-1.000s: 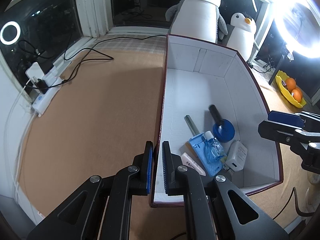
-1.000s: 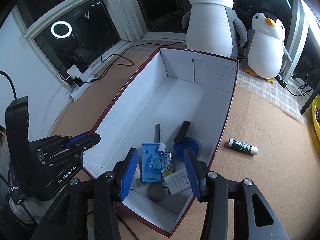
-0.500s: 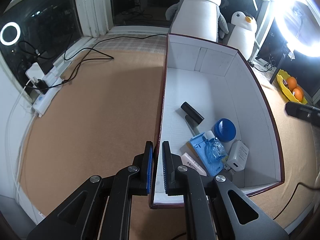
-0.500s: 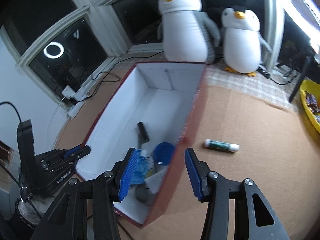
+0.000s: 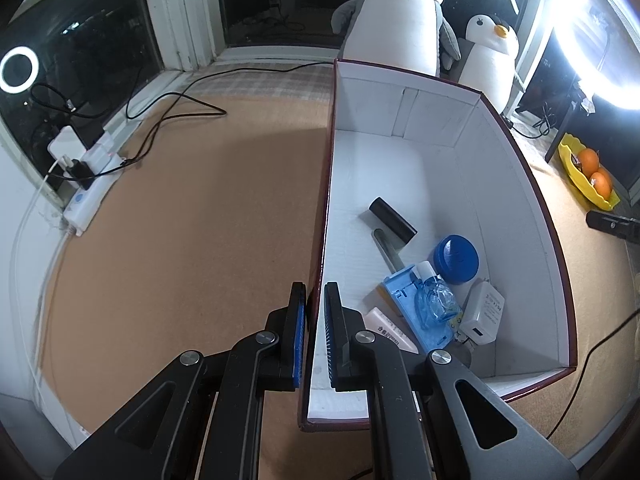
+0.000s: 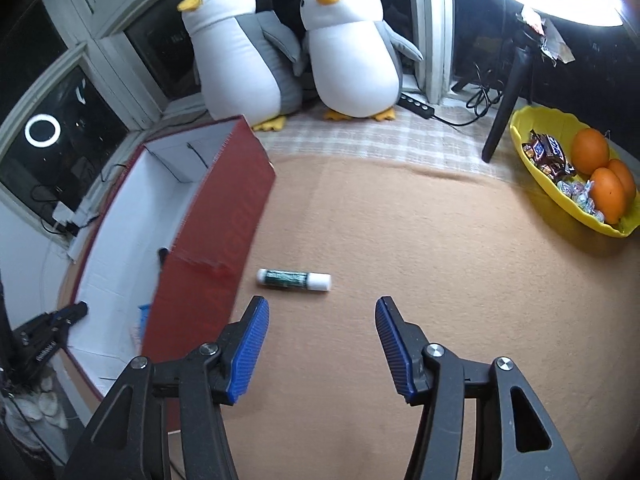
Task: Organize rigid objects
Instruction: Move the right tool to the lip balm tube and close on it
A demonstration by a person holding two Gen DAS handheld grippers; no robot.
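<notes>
A dark red box with a white inside (image 5: 400,168) stands on the brown mat; it also shows in the right wrist view (image 6: 224,216). Inside lie a black cylinder (image 5: 393,221), a blue round lid (image 5: 456,259), a blue packet with a small bottle (image 5: 424,308), a white charger (image 5: 482,314) and a white tube (image 5: 386,330). My left gripper (image 5: 315,308) is shut on the box's left wall near its front corner. A glue stick (image 6: 294,279) with white ends lies on the mat just right of the box. My right gripper (image 6: 322,312) is open and empty, just in front of the glue stick.
Two plush penguins (image 6: 296,48) stand behind the box. A yellow tray (image 6: 560,200) with oranges and sweets sits at the right. A ring-light tripod (image 6: 508,96) stands near it. A power strip with cables (image 5: 92,176) lies at the left by the window.
My right gripper has swung right, out from over the box to the mat in front of the glue stick. The black cylinder has shifted inside the box. My left gripper has stayed put.
</notes>
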